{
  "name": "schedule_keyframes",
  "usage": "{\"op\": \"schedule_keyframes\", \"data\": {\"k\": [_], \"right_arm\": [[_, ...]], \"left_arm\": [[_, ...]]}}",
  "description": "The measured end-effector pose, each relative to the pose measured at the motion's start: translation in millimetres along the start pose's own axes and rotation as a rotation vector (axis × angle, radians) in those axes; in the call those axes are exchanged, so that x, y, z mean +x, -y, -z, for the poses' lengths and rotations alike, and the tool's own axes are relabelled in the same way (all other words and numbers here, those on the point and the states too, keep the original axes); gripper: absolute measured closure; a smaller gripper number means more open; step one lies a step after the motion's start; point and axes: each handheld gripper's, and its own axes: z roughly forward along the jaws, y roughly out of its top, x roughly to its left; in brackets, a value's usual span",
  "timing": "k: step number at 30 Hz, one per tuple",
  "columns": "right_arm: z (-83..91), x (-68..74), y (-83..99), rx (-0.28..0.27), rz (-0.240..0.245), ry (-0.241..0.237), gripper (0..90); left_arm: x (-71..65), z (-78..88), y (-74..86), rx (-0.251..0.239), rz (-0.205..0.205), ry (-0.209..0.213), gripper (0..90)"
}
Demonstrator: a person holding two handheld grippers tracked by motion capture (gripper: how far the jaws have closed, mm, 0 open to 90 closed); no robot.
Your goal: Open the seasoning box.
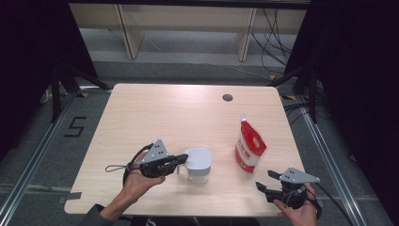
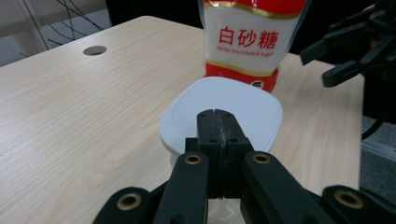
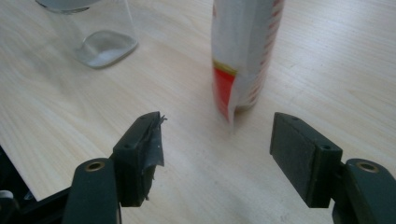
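Observation:
A clear jug with a square white lid [image 1: 198, 165] stands near the table's front middle, with a little white powder in its bottom [image 3: 105, 46]. My left gripper [image 1: 182, 160] is shut, its tips at the lid's near edge [image 2: 224, 100] above the jug's handle. In the left gripper view the jaws [image 2: 218, 121] press together and I see nothing between them. A red and white bag of sugar [image 1: 249, 146] stands upright to the right of the jug. My right gripper [image 1: 266, 180] is open, a short way in front of the bag [image 3: 243, 51], with nothing between its jaws [image 3: 217, 140].
The light wooden table [image 1: 164, 113] has a round cable hole [image 1: 227, 97] at the back right. Dark curtains and stands flank both sides. Wooden furniture legs and loose cables lie on the floor beyond the far edge.

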Motion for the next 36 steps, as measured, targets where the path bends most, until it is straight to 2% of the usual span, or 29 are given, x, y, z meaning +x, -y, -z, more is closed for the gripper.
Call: {"op": "schedule_keyframes", "data": {"k": [1,2,3,4,5,6,8,9,11,13,14,15,18,19,20,21,22,24,25,27,29,33,34,36], "right_arm": [[0.7,2.2,0.0,0.005,-0.008,0.000,35.8],[1.3,3.8,-0.1,0.008,-0.007,-0.008,36.6],[0.5,2.7,-0.5,-0.005,0.034,-0.009,37.9],[1.8,8.5,0.0,0.015,-0.021,-0.021,38.7],[0.9,7.2,-0.8,-0.002,0.023,-0.029,39.8],[0.0,8.0,-1.3,-0.009,0.044,-0.041,40.6],[0.9,14.6,-2.3,-0.001,0.019,-0.062,43.7],[0.5,16.8,-3.0,-0.010,0.033,-0.063,44.7],[-0.4,20.2,-5.9,-0.033,0.069,-0.074,47.2],[-0.7,23.6,-7.4,-0.031,0.064,-0.099,49.2],[-0.8,26.8,-7.4,-0.046,0.056,-0.094,51.1],[-1.9,26.0,-8.2,-0.064,0.076,-0.101,52.6],[-2.5,32.3,-10.3,-0.068,0.061,-0.115,56.5],[-3.2,32.0,-11.4,-0.070,0.078,-0.127,57.3],[-4.0,33.8,-12.0,-0.083,0.077,-0.125,59.3],[-5.1,32.9,-12.9,-0.091,0.097,-0.130,60.8],[-6.9,33.4,-13.9,-0.097,0.102,-0.146,61.4],[-7.1,37.8,-15.1,-0.091,0.073,-0.143,64.1],[-9.1,37.5,-17.4,-0.114,0.100,-0.148,65.2],[-10.6,41.7,-20.2,-0.127,0.102,-0.142,67.1],[-13.3,42.8,-24.5,-0.142,0.138,-0.149,68.6],[-17.7,48.3,-30.5,-0.158,0.151,-0.154,71.8],[-17.8,50.9,-31.4,-0.152,0.128,-0.155,72.2],[-22.2,50.3,-35.1,-0.169,0.168,-0.165,74.1]], "left_arm": [[1.3,-0.9,0.6,0.006,-0.021,0.003,89.2],[0.7,-1.5,1.8,-0.003,-0.001,0.001,89.2],[1.4,-1.0,1.7,0.000,-0.013,0.003,89.2],[1.4,-0.7,1.7,0.000,-0.014,0.001,89.2],[1.3,-0.2,2.0,0.002,-0.007,-0.003,89.2],[1.8,-0.2,2.7,-0.006,0.000,0.001,89.2],[2.3,0.4,3.8,-0.009,0.015,-0.003,89.2],[3.4,0.8,3.5,-0.008,-0.002,-0.005,89.2],[3.7,0.8,4.0,-0.012,0.001,-0.004,89.2],[3.9,1.0,4.2,-0.012,0.000,-0.004,89.2],[3.9,1.1,4.3,-0.010,0.002,-0.005,89.2],[4.1,1.3,4.5,-0.011,0.003,-0.005,89.2],[5.1,2.3,5.3,-0.008,-0.001,0.000,89.2],[3.8,1.9,6.0,-0.019,0.028,-0.004,89.2],[4.8,2.0,6.0,-0.021,0.018,-0.003,89.2],[5.0,2.2,6.2,-0.023,0.018,-0.002,89.2],[5.0,2.5,6.4,-0.023,0.019,-0.002,89.2],[5.2,2.3,7.0,-0.029,0.021,0.006,89.2],[4.4,2.3,7.3,-0.030,0.034,0.003,89.2],[4.7,2.5,7.5,-0.029,0.033,0.004,89.2],[4.6,2.6,7.7,-0.030,0.033,0.002,89.2],[4.5,2.8,8.0,-0.033,0.029,-0.002,89.2],[5.2,2.9,7.8,-0.032,0.022,0.001,89.2],[5.7,2.9,8.1,-0.035,0.023,0.005,89.2]]}}
